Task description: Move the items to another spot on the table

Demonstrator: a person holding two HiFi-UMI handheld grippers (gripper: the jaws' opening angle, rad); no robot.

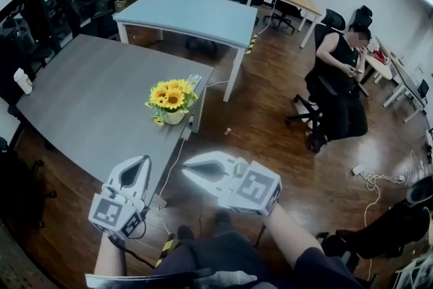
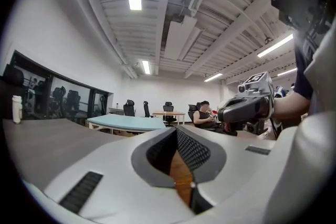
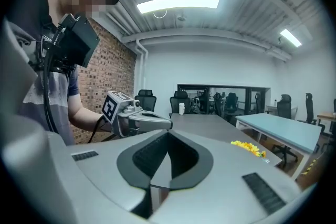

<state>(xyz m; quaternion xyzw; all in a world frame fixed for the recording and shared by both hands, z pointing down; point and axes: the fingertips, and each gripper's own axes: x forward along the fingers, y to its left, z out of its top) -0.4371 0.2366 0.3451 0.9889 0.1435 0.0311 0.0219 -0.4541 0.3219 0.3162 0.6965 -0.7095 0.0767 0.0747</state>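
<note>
Two closed, empty: my left claw (image 1: pixel 143 162), my right claw (image 1: pixel 188 170). Flower pot (image 1: pixel 173 105) far off; right gripper view shows blooms only.

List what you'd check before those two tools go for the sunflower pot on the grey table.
1. Left tool empty: ok, jaws together with nothing between them.
2. Right tool empty: ok, jaws together with nothing between them.
3. Jaws open enough to grasp: not ok, both are shut.
4. Sunflower pot upright: ok, it stands near the edge of the grey table.
5. Tools close to the pot: not ok, both are well short of it.
6. Room for a new spot: ok, bare tabletop lies to the pot's left.
</note>
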